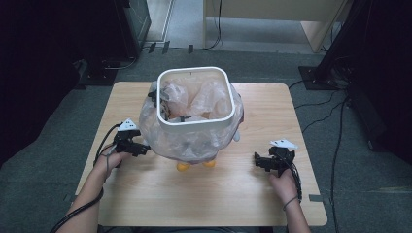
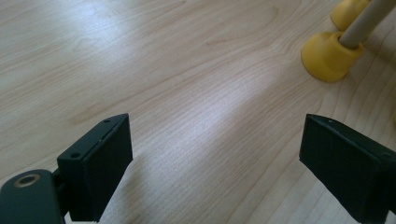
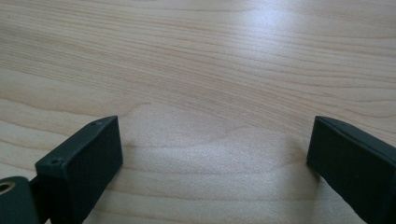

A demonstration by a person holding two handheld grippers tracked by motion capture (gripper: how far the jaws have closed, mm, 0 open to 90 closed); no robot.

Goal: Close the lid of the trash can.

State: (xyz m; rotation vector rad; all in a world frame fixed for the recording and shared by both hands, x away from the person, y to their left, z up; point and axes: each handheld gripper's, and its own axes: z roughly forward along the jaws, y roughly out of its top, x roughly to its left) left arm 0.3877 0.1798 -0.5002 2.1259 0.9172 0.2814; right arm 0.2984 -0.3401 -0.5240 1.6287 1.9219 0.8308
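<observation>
White bin (image 1: 194,121) with a clear pinkish bag (image 1: 184,141), yellow feet (image 2: 329,56) (tan legs), pale wood-grain counter (image 1: 243,194), my fingers (image 2: 100,163) matte black.

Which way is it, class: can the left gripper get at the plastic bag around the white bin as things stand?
Probably yes: the left gripper is open beside the plastic bag, nothing between them.

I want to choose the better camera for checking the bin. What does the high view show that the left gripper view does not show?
High view: the white bin with its plastic bag, both hands and the right gripper on the table.
Left gripper view: a close look at a yellow foot with its wooden leg.
Both: the left gripper, open, and the wooden tabletop.
</observation>
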